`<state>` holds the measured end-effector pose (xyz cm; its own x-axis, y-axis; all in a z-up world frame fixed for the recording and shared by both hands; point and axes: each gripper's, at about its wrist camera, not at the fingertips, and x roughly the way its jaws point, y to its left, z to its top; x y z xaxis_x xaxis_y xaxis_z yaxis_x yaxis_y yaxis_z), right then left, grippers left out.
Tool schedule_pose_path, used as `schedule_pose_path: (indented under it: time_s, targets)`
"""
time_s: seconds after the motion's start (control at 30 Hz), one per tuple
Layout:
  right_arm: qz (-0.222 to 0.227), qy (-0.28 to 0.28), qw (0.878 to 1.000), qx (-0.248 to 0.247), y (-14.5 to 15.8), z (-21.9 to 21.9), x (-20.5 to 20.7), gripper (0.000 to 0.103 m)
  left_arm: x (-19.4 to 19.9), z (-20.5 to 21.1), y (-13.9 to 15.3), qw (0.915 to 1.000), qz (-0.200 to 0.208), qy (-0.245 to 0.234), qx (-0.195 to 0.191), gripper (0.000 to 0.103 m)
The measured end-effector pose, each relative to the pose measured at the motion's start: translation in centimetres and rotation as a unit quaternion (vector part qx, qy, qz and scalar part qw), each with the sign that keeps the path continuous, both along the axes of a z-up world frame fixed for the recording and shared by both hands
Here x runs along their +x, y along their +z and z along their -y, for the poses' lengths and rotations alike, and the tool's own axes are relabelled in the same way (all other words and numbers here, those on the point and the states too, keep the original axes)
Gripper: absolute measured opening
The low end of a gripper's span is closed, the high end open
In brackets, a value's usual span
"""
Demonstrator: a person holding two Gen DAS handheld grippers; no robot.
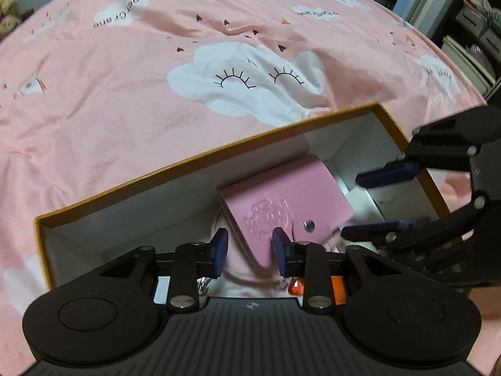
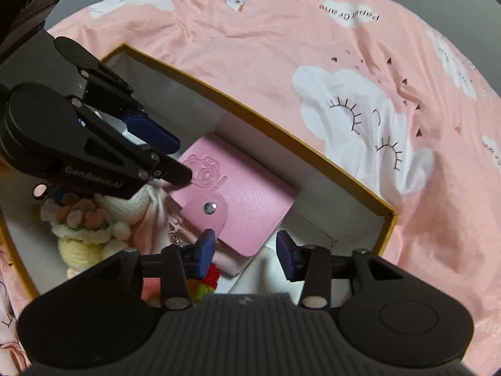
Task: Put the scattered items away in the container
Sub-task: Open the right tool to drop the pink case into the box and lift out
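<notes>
From the left wrist, the left gripper [image 1: 250,247] hangs parted and empty above a pink wallet [image 1: 281,206] inside the box [image 1: 194,159]. From the right wrist, the right gripper [image 2: 242,252] gapes empty.

Both wrist cams are pointing steeply down into the box [image 1: 200,159], close above it. Left cam is looking over its own fingers across the far wall onto the pink bedsheet [image 1: 125,100]; right gripper [image 1: 372,203] is entering at its right edge. Right cam is sitting equally close, with the left gripper [image 2: 175,156] coming in from upper left. Both are sharing the pink wallet [image 1: 281,200], box interior and sheet.
</notes>
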<state>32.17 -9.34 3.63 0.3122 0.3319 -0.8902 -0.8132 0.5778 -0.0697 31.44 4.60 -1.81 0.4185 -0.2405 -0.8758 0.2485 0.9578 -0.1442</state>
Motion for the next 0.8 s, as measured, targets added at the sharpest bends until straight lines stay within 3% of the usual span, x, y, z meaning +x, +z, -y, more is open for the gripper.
schedule_pose_path:
  time_s: [0.07,0.23,0.37,0.6,0.8]
  targets:
    - [0.015,-0.005,1.0,0.009,0.9,0.4,-0.9,0.06,-1.2,0.3,1.2,0.9997,0.017,-0.005,0.015,0.04]
    - [0.061,-0.006,0.997,0.051,3.4,1.9,-4.3,0.06,-5.5,1.1,4.7,0.9954,0.079,-0.018,0.052,0.048]
    - [0.083,-0.021,0.991,0.105,5.1,3.4,-7.4,0.062,-9.5,1.9,7.2,0.9918,0.11,-0.028,0.057,0.05]
    - [0.105,-0.032,0.979,0.171,5.9,5.6,-13.5,0.062,-16.3,3.4,9.5,0.9907,0.108,-0.027,0.079,0.054]
    - [0.069,-0.041,0.98,0.183,3.6,7.0,-18.1,0.062,-20.2,2.9,7.3,0.9955,0.085,0.013,0.04,0.054]
